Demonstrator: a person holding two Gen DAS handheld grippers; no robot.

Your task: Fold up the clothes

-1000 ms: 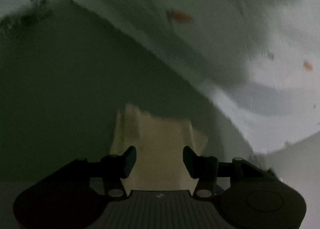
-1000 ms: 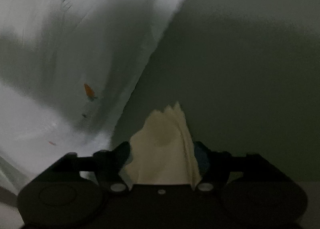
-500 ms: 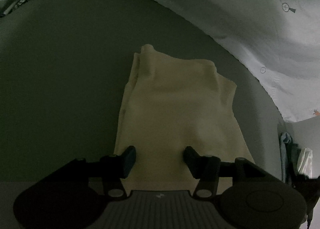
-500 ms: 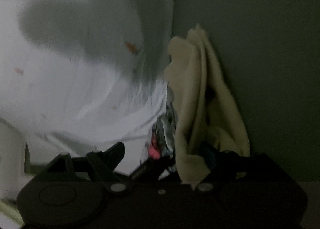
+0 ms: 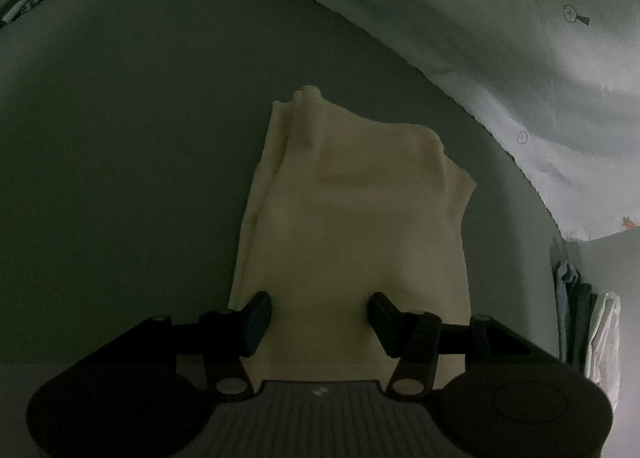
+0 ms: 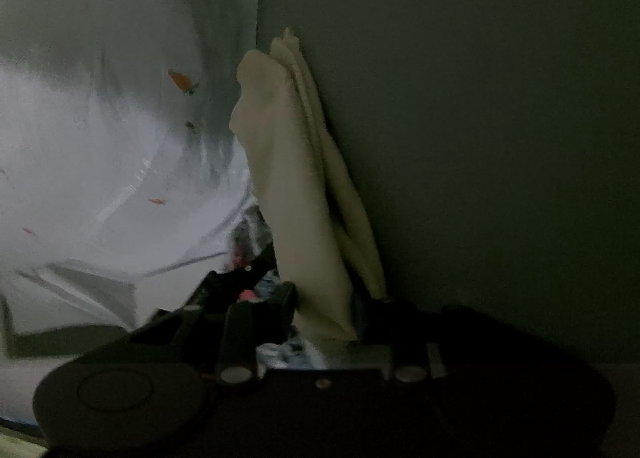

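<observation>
One cream garment is hanging doubled between both grippers, its long axis running straight away from each camera, so the free end is lying farthest from the jaws and the held edge nearest. In the left wrist view it is spreading broad and flat, with layered folds along its left edge; in the right wrist view it is showing edge-on, as a narrow bunched strip. The left gripper is standing with its jaws parted, one finger on either side of the cloth's near end, and whether they are pressing the fabric I cannot tell. The right gripper is clenched on the garment's near end, its jaws drawn close with the cloth between them. Neither arm is clearly nearer; both are sitting at the same end, so any lowering or folding will probably be turning on swinging that far end down and away. Behind the garment a dull green surface is filling the view, and a white sheet with small orange prints is lying beyond it; other cloth is hanging at the right edge.

Against a second ago, the garment is showing far more of its length in both views. Against half a second ago, the right jaws are narrower, while the left view is matching closely.
</observation>
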